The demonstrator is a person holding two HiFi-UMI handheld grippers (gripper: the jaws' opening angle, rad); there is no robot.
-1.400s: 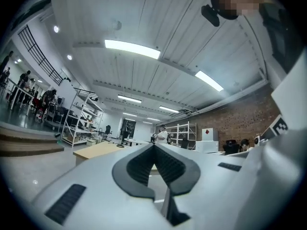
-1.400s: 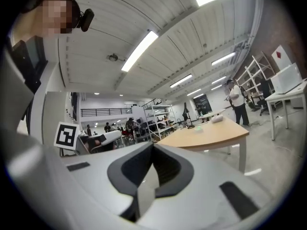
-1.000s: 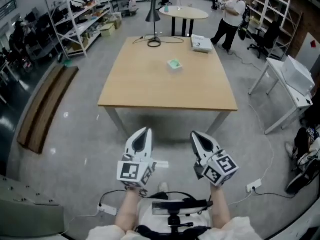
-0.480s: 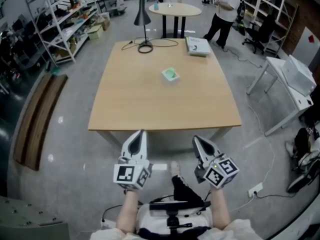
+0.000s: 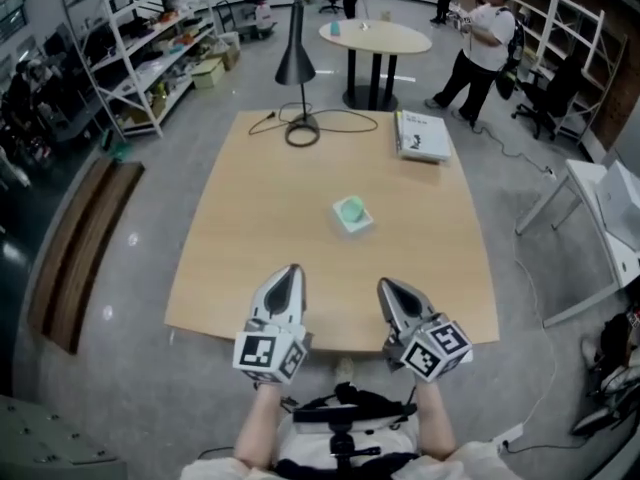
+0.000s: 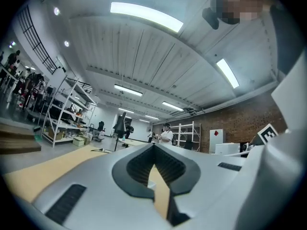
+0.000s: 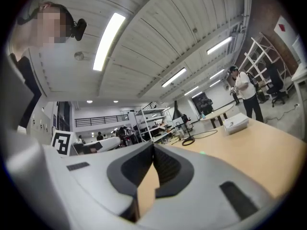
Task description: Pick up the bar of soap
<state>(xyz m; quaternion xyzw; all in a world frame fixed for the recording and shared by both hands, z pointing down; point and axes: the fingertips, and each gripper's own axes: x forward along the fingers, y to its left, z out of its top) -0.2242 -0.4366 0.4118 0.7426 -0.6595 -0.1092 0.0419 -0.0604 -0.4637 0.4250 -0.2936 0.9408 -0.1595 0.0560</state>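
Note:
The bar of soap is pale green and lies in a small white dish near the middle of the wooden table. My left gripper and right gripper hover side by side over the table's near edge, well short of the soap. Both point toward it, and both are shut with nothing between the jaws. The left gripper view shows the left gripper with its tips meeting. The right gripper looks the same in its own view, where a faint green speck of soap shows far off on the tabletop.
A black desk lamp with its cable stands at the table's far side, beside a white book. Beyond are a round table and a standing person. Shelving and a wooden bench line the left.
The person has walked up to the table. Both grippers, earlier over the floor in front of it, now reach over its near edge. Their jaws stayed shut.

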